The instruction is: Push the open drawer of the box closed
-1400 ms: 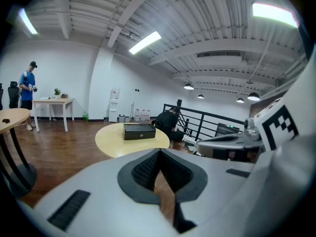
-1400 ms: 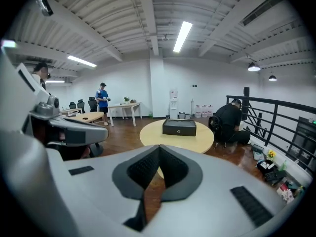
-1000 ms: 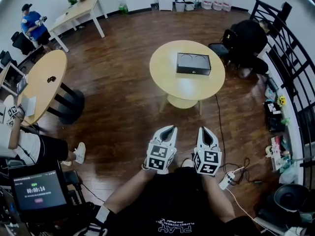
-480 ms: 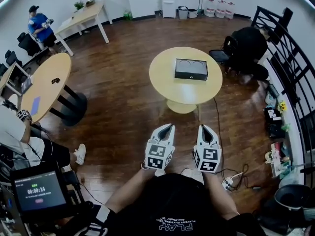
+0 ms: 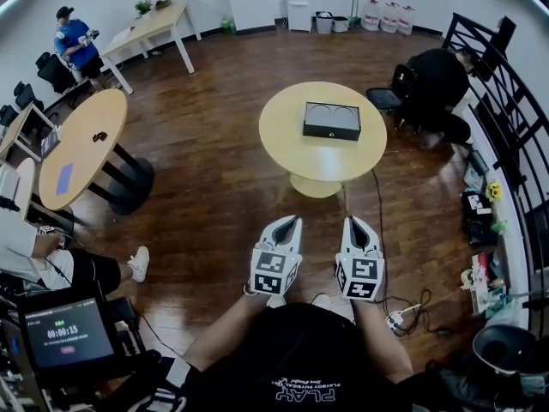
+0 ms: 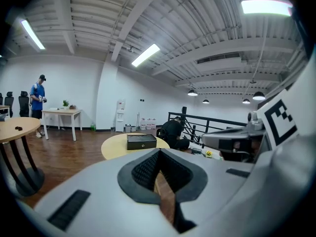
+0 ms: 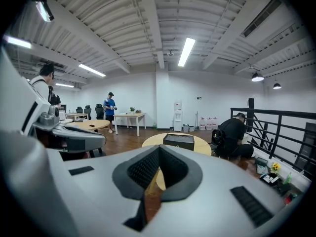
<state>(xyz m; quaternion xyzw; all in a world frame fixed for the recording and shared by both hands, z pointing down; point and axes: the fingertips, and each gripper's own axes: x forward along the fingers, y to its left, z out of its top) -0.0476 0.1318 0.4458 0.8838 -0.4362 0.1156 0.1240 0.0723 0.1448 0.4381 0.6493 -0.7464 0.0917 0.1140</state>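
The floor (image 5: 214, 144) is dark wood planking with a glossy sheen that catches the lights. The round worktop (image 5: 283, 136) is pale, smooth, matt wood, and the box (image 5: 331, 120) on it looks matt black. The left gripper (image 5: 290, 221) and right gripper (image 5: 353, 222) have smooth white plastic shells; their fingers (image 6: 143, 171) are lined in black ribbed material.

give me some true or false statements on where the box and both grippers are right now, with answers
1. The black box sits on the round table. True.
2. The left gripper touches the box. False: it is held close to the person's body, well short of the table.
3. The right gripper has its jaws together with nothing between them. True.
4. The left gripper's jaws are wide apart. False: they are together and hold nothing.
5. The person in black is at the table's left in the head view. False: at its right.
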